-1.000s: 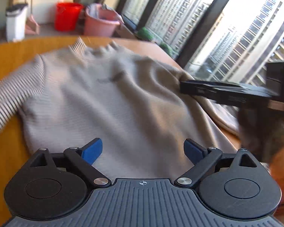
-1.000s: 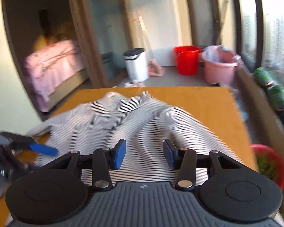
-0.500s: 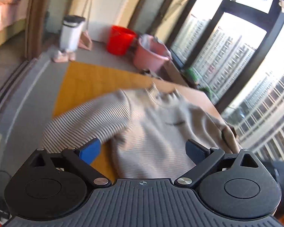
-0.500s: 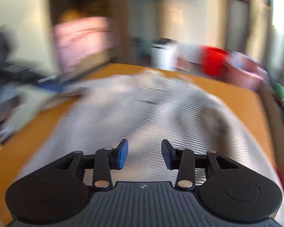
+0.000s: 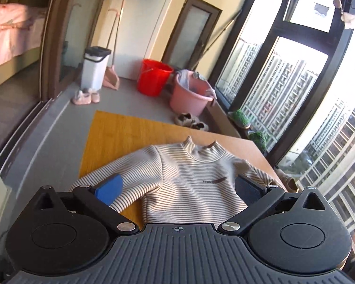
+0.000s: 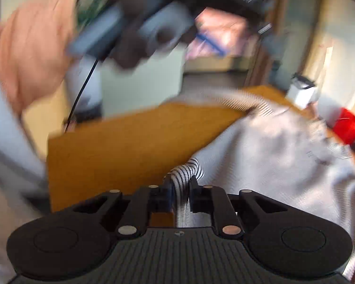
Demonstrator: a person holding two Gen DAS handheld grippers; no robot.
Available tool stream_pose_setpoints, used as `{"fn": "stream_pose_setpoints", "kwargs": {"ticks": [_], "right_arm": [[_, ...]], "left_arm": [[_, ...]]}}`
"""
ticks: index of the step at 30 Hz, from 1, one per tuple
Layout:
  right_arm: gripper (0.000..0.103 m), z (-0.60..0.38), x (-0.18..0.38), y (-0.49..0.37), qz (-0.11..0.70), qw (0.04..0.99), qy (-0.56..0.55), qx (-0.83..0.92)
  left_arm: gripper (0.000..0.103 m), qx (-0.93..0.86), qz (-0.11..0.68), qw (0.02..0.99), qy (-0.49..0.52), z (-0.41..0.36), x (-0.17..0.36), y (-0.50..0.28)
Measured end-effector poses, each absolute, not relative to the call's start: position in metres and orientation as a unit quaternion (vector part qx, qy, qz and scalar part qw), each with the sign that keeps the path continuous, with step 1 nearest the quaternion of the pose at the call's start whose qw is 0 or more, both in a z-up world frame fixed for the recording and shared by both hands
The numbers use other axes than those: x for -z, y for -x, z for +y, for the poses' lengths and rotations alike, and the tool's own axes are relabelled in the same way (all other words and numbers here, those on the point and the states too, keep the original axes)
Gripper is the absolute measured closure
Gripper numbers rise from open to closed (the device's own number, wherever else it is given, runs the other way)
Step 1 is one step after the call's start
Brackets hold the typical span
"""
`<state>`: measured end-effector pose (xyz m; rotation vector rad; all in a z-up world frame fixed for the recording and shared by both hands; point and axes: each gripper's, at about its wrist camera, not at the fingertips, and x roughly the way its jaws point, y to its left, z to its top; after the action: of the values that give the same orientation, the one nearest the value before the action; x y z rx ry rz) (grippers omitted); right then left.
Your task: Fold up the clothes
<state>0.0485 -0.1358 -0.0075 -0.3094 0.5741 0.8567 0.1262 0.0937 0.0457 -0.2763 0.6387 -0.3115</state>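
Observation:
A beige striped sweater [image 5: 189, 184] lies face up on the yellow wooden table [image 5: 120, 137], collar toward the far edge, one sleeve stretched to the left. My left gripper [image 5: 177, 187] is open and empty, raised above the sweater's lower half. In the blurred right wrist view, my right gripper [image 6: 179, 187] is shut on a bunched edge of the sweater [image 6: 272, 151] near the table's front. The left gripper [image 6: 139, 30] shows there high up, held by a hand.
Beyond the table's far edge stand a red bucket [image 5: 155, 77], a pink tub [image 5: 190, 98], a white bin [image 5: 94, 68] and shoes on the grey floor. Large windows [image 5: 295, 94] run along the right. A bed [image 5: 9, 30] shows at left.
My left gripper has lifted up and back from the sweater, staying open. My right gripper has swung left and down, and closed on the sweater's edge.

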Motion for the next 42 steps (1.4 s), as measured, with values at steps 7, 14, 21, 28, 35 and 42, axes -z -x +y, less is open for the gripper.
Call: {"fn": "stream_pose_setpoints", "kwargs": {"ticks": [7, 14, 21, 28, 35, 42], "right_arm": [[0.093, -0.199, -0.038, -0.082, 0.298, 0.870, 0.014, -0.394], [0.065, -0.229, -0.022, -0.079, 0.298, 0.884, -0.055, -0.355], [0.065, -0.258, -0.006, -0.102, 0.307, 0.911, -0.091, -0.261], [0.057, -0.250, 0.021, -0.083, 0.364, 0.888, -0.036, -0.279], [0.049, -0.246, 0.028, -0.084, 0.363, 0.890, -0.040, -0.272], [0.044, -0.241, 0.028, -0.075, 0.350, 0.895, -0.049, -0.272]], "left_arm": [[0.000, 0.159, 0.311, 0.927, 0.134, 0.087, -0.042, -0.132], [0.000, 0.172, 0.314, 0.925, 0.124, 0.078, -0.043, -0.133], [0.000, 0.235, 0.347, 0.900, 0.118, 0.063, -0.029, -0.123], [0.000, 0.317, 0.393, 0.863, -0.027, 0.009, 0.005, -0.065], [0.001, 0.284, 0.359, 0.861, -0.221, -0.042, 0.027, -0.028], [0.054, 0.247, 0.364, 0.871, -0.220, -0.032, 0.038, -0.025]]}}
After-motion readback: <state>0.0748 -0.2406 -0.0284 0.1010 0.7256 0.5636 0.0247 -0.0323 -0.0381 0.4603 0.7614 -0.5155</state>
